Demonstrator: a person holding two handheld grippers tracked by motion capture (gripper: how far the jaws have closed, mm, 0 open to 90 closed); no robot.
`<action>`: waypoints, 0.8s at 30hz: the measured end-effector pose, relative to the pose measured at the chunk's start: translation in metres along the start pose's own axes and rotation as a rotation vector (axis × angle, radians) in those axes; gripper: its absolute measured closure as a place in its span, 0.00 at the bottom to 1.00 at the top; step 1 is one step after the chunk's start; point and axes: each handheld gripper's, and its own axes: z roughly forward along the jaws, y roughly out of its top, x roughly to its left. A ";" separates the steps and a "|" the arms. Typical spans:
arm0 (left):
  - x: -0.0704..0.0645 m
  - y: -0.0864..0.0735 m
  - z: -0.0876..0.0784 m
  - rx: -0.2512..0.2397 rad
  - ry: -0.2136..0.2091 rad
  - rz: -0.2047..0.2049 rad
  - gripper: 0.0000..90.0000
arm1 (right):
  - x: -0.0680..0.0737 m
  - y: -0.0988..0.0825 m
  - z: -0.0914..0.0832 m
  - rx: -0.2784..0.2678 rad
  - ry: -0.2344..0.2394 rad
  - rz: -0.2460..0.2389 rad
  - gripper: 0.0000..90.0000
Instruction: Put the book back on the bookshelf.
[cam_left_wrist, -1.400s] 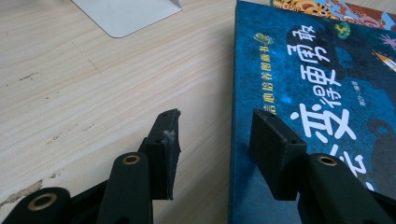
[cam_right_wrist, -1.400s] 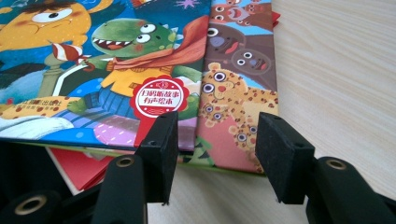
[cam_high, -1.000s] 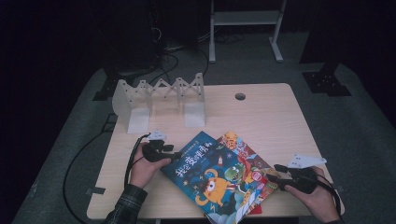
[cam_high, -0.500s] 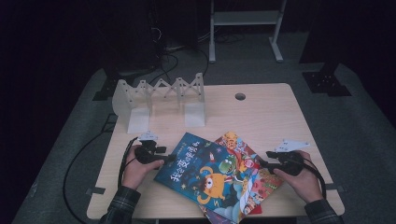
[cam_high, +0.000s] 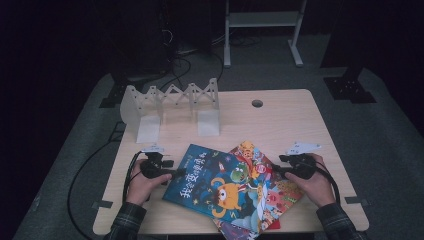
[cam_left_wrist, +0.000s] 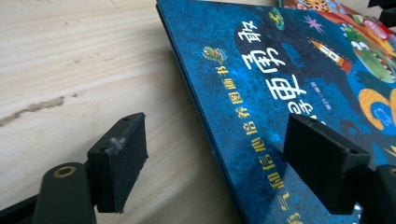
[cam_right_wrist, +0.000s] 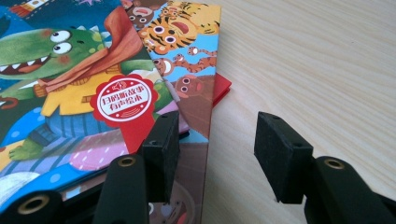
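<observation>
A blue picture book (cam_high: 205, 177) lies on top of two colourful picture books (cam_high: 265, 195) near the table's front edge. My left gripper (cam_high: 175, 172) points at the blue book's left edge. In the left gripper view the jaws have just been opening and stand open (cam_left_wrist: 219, 172). The blue book's edge (cam_left_wrist: 219, 135) runs between them, with neither pad pressing on it. My right gripper (cam_high: 276, 170) is at the pile's right edge, open (cam_right_wrist: 219, 156). One pad (cam_right_wrist: 161, 151) hangs over the tiger-cover book (cam_right_wrist: 198, 56), the other over bare wood.
A white zigzag folding rack (cam_high: 170, 102) stands at the table's back left. A cable hole (cam_high: 257, 103) sits at the back middle. Black cables trail off the left edge (cam_high: 95, 170). Bare wooden table (cam_high: 280, 125) stretches behind the books.
The blue book has shifted left and settled flat on the pile. My right hand has moved left and away from the front edge, up to the books. The left hand has barely moved.
</observation>
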 end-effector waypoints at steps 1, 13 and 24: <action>0.000 0.000 0.001 0.000 -0.006 -0.003 0.22 | 0.000 -0.001 0.000 0.002 0.000 -0.002 0.54; 0.003 0.001 0.011 0.007 -0.075 -0.038 0.19 | 0.012 -0.006 -0.008 0.005 0.037 -0.028 0.52; 0.002 0.003 0.024 0.024 -0.170 -0.051 0.19 | 0.031 -0.014 -0.018 0.011 0.087 -0.052 0.51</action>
